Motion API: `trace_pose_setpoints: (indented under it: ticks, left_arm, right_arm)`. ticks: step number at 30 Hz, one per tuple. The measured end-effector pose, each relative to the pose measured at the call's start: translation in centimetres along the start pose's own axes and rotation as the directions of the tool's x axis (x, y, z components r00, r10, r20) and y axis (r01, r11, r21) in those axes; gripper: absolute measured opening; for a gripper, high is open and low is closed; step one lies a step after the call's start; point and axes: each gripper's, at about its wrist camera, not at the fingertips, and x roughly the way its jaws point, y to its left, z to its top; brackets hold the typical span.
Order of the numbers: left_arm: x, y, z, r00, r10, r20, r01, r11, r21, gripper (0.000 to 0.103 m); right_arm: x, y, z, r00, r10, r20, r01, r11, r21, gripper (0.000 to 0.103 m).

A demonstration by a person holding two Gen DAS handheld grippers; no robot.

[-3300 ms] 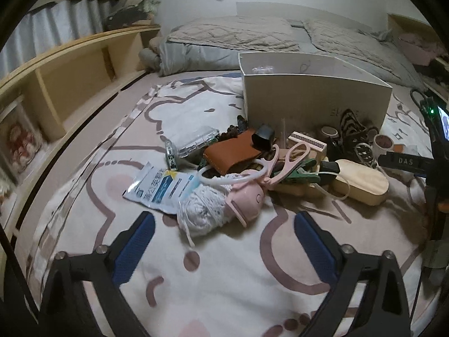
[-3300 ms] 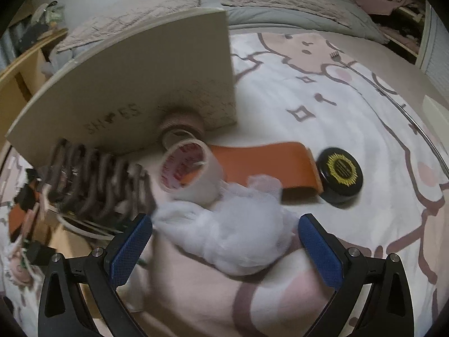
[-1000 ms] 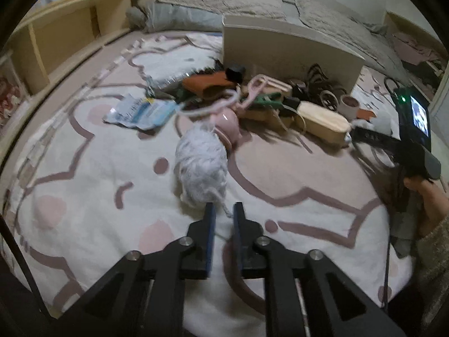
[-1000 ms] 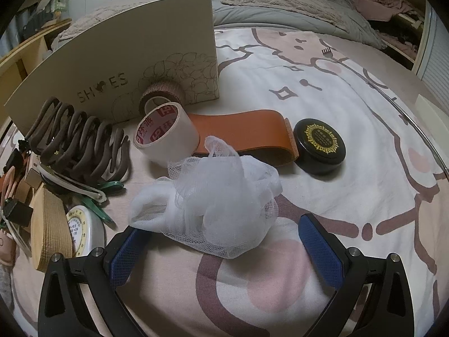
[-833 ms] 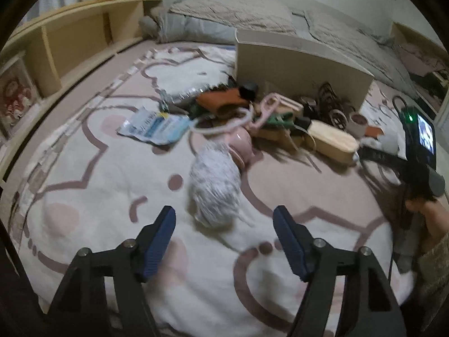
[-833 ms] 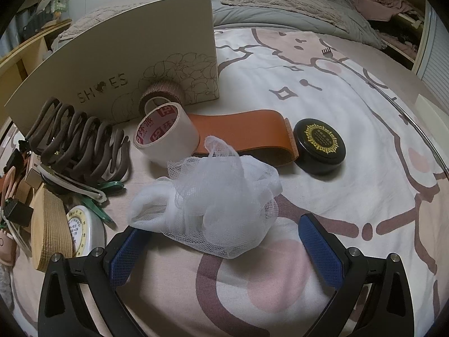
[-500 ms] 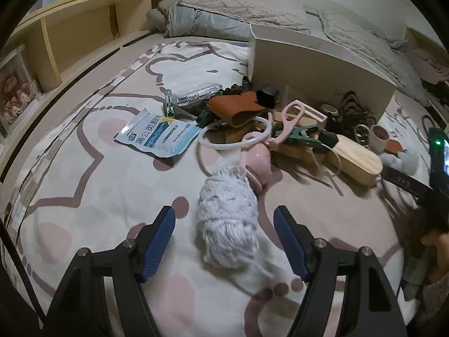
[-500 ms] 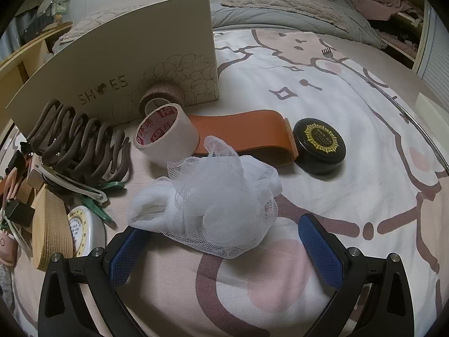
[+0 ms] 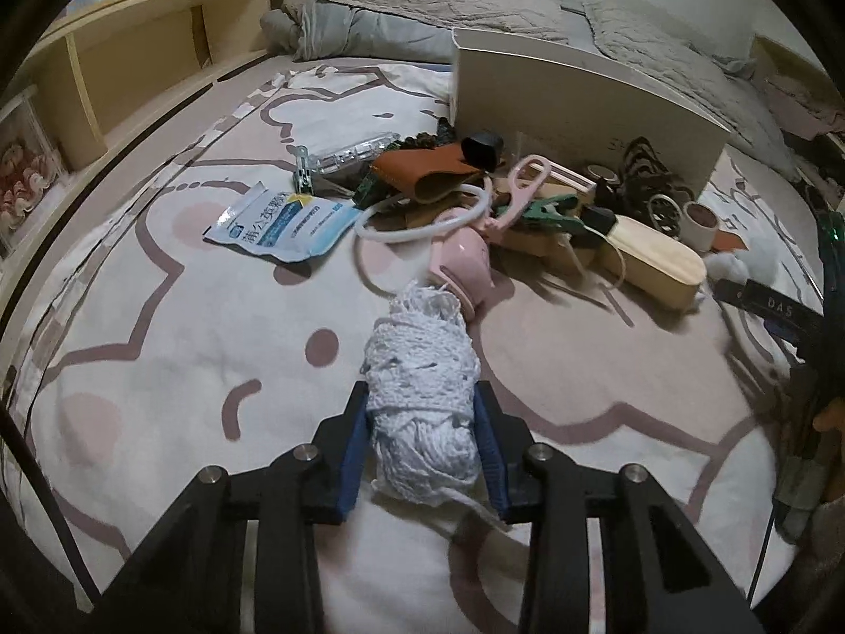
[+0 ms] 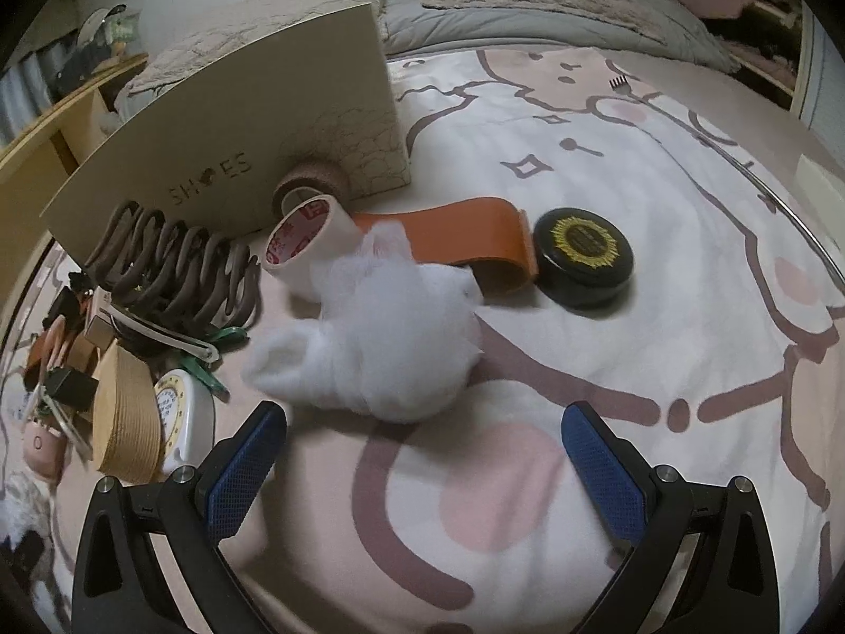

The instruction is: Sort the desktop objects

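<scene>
A white bundle of cotton yarn [image 9: 420, 364] lies on the patterned bed cover, its far end against a small pink device [image 9: 462, 264]. My left gripper [image 9: 422, 454] is closing around the bundle's near end, and both blue pads touch its sides. In the right wrist view a white mesh puff [image 10: 380, 338], blurred, lies just beyond my right gripper [image 10: 422, 449], which stands wide open with nothing between its fingers.
A cream shoe box [image 9: 581, 105] stands behind a pile holding pink scissors [image 9: 520, 185], a wooden brush [image 9: 655, 259] and a blue packet [image 9: 280, 222]. Near the puff are a tape roll [image 10: 306, 243], an orange strap [image 10: 459, 235], a black tin [image 10: 583, 256] and a brown hair claw [image 10: 174, 264].
My left gripper went from shut to wide open, moved forward around the yarn bundle and closed onto it. The mesh puff now sits farther ahead of the right fingers.
</scene>
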Motion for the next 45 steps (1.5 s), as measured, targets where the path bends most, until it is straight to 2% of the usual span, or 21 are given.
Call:
trace_pose_setpoints:
  ticks: [3, 9, 18, 25, 28, 32, 34, 35, 42, 43, 44, 45]
  left_arm:
    - [-0.4, -0.6, -0.4, 1.000, -0.014, -0.002, 0.014, 1.000, 0.020, 0.037]
    - [-1.0, -2.5, -0.6, 0.996, -0.091, 0.000, 0.091, 0.995, 0.051, 0.037]
    - [-1.2, -7.1, 1.1, 0.982, -0.187, 0.006, 0.181, 0.961, 0.208, 0.037]
    - [0.3, -8.1, 1.0, 0.986, -0.169, -0.008, 0.166, 0.958, 0.235, 0.037]
    - [1.1, -7.6, 0.5, 0.986, -0.168, -0.023, 0.169, 0.964, 0.204, 0.039]
    - [1.2, -7.4, 0.4, 0.986, -0.169, -0.007, 0.167, 0.967, 0.192, 0.045]
    - [1.3, -7.4, 0.4, 0.988, -0.153, -0.002, 0.150, 0.969, 0.196, 0.058]
    - [1.4, -7.4, 0.4, 0.988, -0.152, -0.002, 0.149, 0.970, 0.194, 0.060]
    - [1.7, -7.4, 1.1, 0.986, -0.167, -0.015, 0.167, 0.968, 0.185, 0.061]
    - [1.8, -7.4, 1.3, 0.985, -0.169, -0.016, 0.169, 0.968, 0.187, 0.061]
    - [1.8, -7.4, 1.4, 0.985, -0.169, -0.017, 0.170, 0.967, 0.190, 0.061]
    - [1.8, -7.5, 1.5, 0.986, -0.167, -0.020, 0.168, 0.966, 0.194, 0.061]
  right_arm:
    - [0.0, -0.3, 0.3, 1.000, -0.002, -0.008, 0.002, 1.000, 0.006, 0.103]
    - [0.2, -0.8, 0.7, 0.999, -0.026, -0.026, 0.026, 1.000, -0.001, 0.103]
    - [-0.1, -0.1, 2.4, 0.998, 0.059, -0.024, -0.059, 0.998, 0.006, 0.103]
    - [0.5, 2.7, 3.9, 0.996, 0.092, -0.021, -0.092, 0.996, -0.007, 0.103]
    - [0.4, 3.2, 3.3, 0.998, 0.055, -0.017, -0.055, 0.997, -0.048, 0.103]
    - [1.5, 4.1, 3.4, 1.000, -0.006, -0.027, 0.004, 0.997, -0.080, 0.103]
    - [2.2, 3.9, 3.6, 0.999, -0.011, -0.044, 0.009, 0.999, -0.053, 0.103]
    - [2.7, 3.7, 3.6, 0.998, -0.001, -0.055, -0.001, 1.000, -0.022, 0.103]
    - [2.4, 2.4, 3.7, 0.998, 0.055, -0.031, -0.053, 0.997, 0.055, 0.103]
    - [2.0, 1.8, 3.4, 0.998, 0.059, -0.025, -0.058, 0.997, 0.053, 0.100]
    - [2.0, 1.9, 3.4, 0.998, 0.059, -0.017, -0.058, 0.997, 0.045, 0.090]
    - [2.0, 1.9, 3.5, 0.999, 0.052, -0.010, -0.051, 0.998, 0.035, 0.085]
